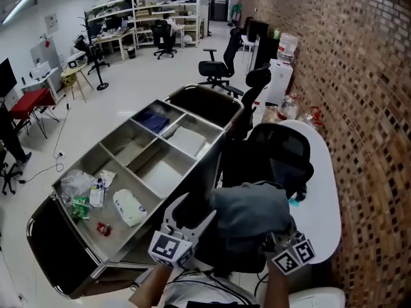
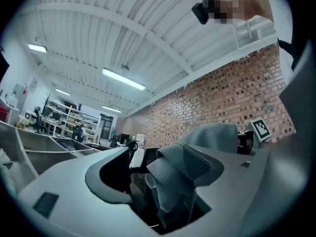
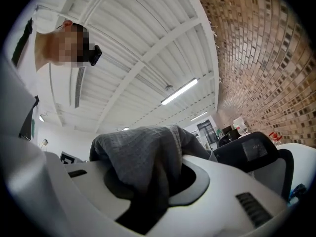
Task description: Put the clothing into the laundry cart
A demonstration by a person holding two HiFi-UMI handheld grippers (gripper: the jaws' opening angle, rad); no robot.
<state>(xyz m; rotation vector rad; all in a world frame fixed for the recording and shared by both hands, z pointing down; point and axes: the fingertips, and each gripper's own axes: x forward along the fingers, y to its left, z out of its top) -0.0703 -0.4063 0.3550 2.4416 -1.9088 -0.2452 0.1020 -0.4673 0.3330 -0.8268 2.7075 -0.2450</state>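
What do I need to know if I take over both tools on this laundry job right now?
Left tool: closed on the crumpled grey fabric garment.
Right tool: shut on the same garment.
Garment: held up between both tools, over the black mesh office chair.
Done: garment lifted.
Left: carry it to the long grey compartmented laundry cart, at the left in the head view, and release it inside.

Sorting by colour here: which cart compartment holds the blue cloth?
The far-left steel compartment, beside the far black bin. Its neighbour holds something white; the nearest holds packets and bags.
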